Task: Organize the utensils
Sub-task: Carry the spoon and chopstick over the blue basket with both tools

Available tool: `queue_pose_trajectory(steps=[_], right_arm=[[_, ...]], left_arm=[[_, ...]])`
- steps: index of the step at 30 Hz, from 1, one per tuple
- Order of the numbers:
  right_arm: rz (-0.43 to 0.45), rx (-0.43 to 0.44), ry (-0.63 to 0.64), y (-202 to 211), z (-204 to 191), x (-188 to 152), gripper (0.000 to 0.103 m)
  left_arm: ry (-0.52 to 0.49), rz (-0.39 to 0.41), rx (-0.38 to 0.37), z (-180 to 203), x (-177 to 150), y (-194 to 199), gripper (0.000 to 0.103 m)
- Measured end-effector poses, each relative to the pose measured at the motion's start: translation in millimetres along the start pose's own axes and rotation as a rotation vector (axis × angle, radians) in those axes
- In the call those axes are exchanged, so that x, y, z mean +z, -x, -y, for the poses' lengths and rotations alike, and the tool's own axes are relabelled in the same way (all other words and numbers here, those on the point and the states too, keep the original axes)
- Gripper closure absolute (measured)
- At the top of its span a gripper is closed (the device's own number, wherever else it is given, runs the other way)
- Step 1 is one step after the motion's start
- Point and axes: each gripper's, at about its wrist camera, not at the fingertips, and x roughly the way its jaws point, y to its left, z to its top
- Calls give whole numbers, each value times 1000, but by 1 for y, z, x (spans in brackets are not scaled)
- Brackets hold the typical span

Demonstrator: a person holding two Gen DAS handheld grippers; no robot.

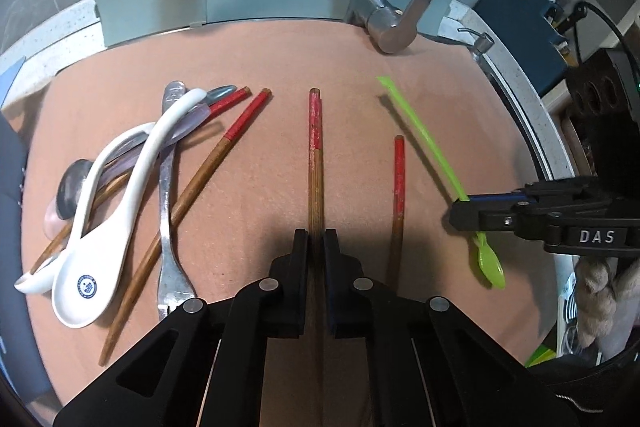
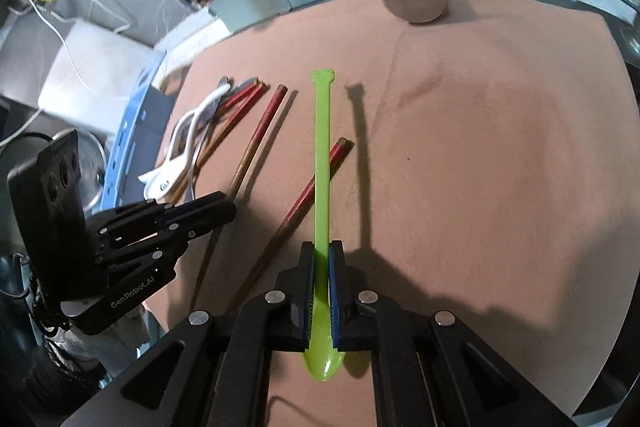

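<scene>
Now each hand-held gripper is clamped: left hand-held gripper [image 1: 316,239] on a chopstick [image 1: 315,163], right hand-held gripper [image 2: 321,255] on the green spoon [image 2: 322,163], both utensils pointing straight ahead along the fingers.

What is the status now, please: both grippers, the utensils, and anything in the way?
Left gripper shut on chopstick. Right gripper shut on green spoon. Other utensils piled left. Nothing blocking.
</scene>
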Motion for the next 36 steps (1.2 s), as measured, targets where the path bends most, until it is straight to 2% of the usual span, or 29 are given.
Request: queue_pose_trajectory(steps=[4, 11, 16, 21, 27, 32, 36], right_arm=[[18, 9, -27, 2, -1, 0, 97], [73, 42, -22, 23, -16, 5, 97], [92, 83, -2, 31, -47, 12, 97], [118, 132, 32, 27, -97, 26, 97], [99, 190, 94, -18, -191, 41, 97], [75, 199, 114, -61, -253, 50, 97], [37, 178, 106, -108, -295, 58, 97]], left_arm=[[22, -12, -25, -3, 3, -1, 97], [37, 64, -42, -11, 9, 31, 97], [67, 125, -41, -31, 12, 66, 97], [117, 181, -27, -78, 6, 107, 97], [182, 230, 20, -151, -12, 146, 97], [252, 234, 52, -215, -28, 157, 97], [302, 214, 90, -258, -39, 151, 97]])
